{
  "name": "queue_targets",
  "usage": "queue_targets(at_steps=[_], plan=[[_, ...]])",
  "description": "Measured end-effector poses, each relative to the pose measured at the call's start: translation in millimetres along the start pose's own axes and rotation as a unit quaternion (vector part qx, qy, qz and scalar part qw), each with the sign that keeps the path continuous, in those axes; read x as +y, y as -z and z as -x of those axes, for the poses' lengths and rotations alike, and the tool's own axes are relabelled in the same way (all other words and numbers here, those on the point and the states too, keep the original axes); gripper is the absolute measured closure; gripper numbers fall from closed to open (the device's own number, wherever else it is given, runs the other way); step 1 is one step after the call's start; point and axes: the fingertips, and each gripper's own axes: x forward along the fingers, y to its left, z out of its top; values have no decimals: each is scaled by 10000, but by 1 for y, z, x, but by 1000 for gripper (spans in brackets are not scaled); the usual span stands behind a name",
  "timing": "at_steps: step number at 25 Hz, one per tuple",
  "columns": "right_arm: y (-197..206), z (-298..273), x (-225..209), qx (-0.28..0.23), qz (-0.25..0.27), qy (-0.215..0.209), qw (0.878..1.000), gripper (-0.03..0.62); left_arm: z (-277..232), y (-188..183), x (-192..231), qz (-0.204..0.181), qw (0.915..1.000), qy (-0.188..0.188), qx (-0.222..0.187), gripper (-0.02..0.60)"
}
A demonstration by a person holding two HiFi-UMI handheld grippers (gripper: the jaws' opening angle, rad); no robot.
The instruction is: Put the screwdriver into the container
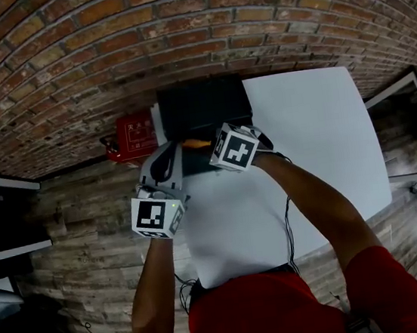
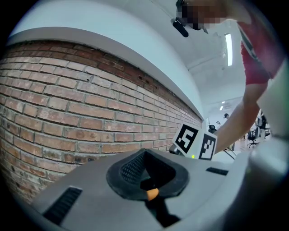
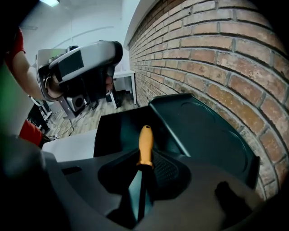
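Note:
The black container (image 1: 205, 113) stands open at the table's back edge against the brick wall; its inside (image 3: 122, 128) and raised lid (image 3: 203, 135) fill the right gripper view. My right gripper (image 1: 206, 148) (image 3: 143, 169) is shut on the screwdriver (image 3: 145, 144), whose orange handle (image 1: 199, 143) points out over the container's front rim. My left gripper (image 1: 168, 158) (image 2: 151, 189) hovers just left of it, tilted up toward the wall. Its jaws are together with a small orange piece (image 2: 152, 194) between them; I cannot tell what that piece is.
The white table (image 1: 318, 132) stretches right of and in front of the container. A red box (image 1: 134, 136) lies on the wooden floor by the wall, left of the container. A white cabinet (image 1: 2, 219) stands at the far left.

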Motion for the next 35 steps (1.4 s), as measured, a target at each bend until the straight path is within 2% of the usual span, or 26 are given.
queue_targets(at_steps=[7, 13, 18, 22, 26, 32, 35], plan=[[7, -6, 1, 311, 18, -119, 9994, 503, 2, 3, 0, 11, 10000, -9, 52, 569], [8, -7, 2, 281, -55, -145, 9995, 499, 2, 5, -3, 0, 10000, 43, 81, 569], [3, 6, -1, 203, 13, 17, 9998, 491, 1, 7, -8, 34, 9999, 121, 103, 569], [-5, 22, 6, -228, -133, -12, 9996, 491, 0, 7, -15, 23, 9998, 190, 110, 569], [-24, 53, 10, -980, -169, 193, 9949, 493, 2, 2, -24, -13, 9995, 291, 81, 569], [-47, 107, 30, -2037, -111, 429, 9780, 513, 8, -15, -41, -75, 9989, 450, -48, 569], [-61, 134, 44, -2549, -70, 502, 9656, 533, 14, -29, -51, -108, 9985, 521, -152, 569]])
